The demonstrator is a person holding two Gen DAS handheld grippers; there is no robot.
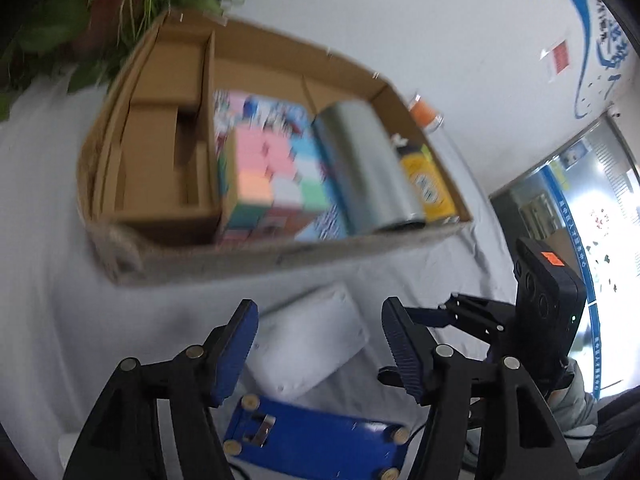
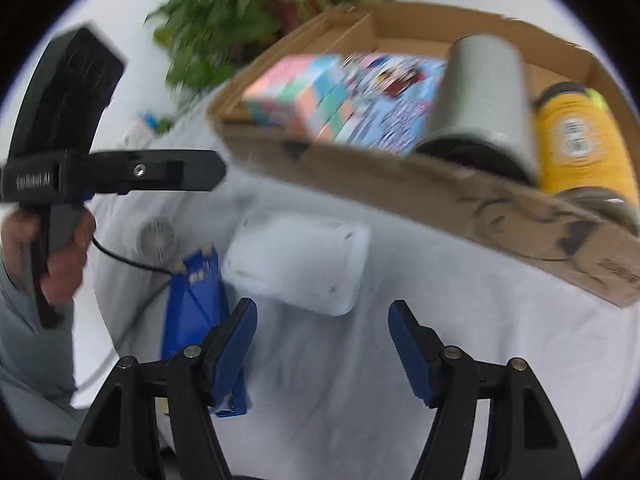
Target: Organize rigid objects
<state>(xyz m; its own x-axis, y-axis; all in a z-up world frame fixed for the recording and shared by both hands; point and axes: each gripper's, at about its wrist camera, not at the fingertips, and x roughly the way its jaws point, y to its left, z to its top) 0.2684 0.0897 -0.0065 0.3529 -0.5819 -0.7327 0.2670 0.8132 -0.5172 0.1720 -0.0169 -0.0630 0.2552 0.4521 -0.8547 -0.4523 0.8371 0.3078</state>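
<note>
A cardboard box on the white-clothed table holds a pastel cube, a silver cylinder and a yellow bottle. A white rectangular device and a blue flat piece lie on the cloth in front of the box. My left gripper is open and empty above the white device. My right gripper is open and empty just short of it. The right gripper also shows in the left wrist view.
A potted plant stands behind the box. An orange-capped bottle stands by the box's far corner. A small round white object and a black cable lie at the left. Cardboard inserts fill the box's left part.
</note>
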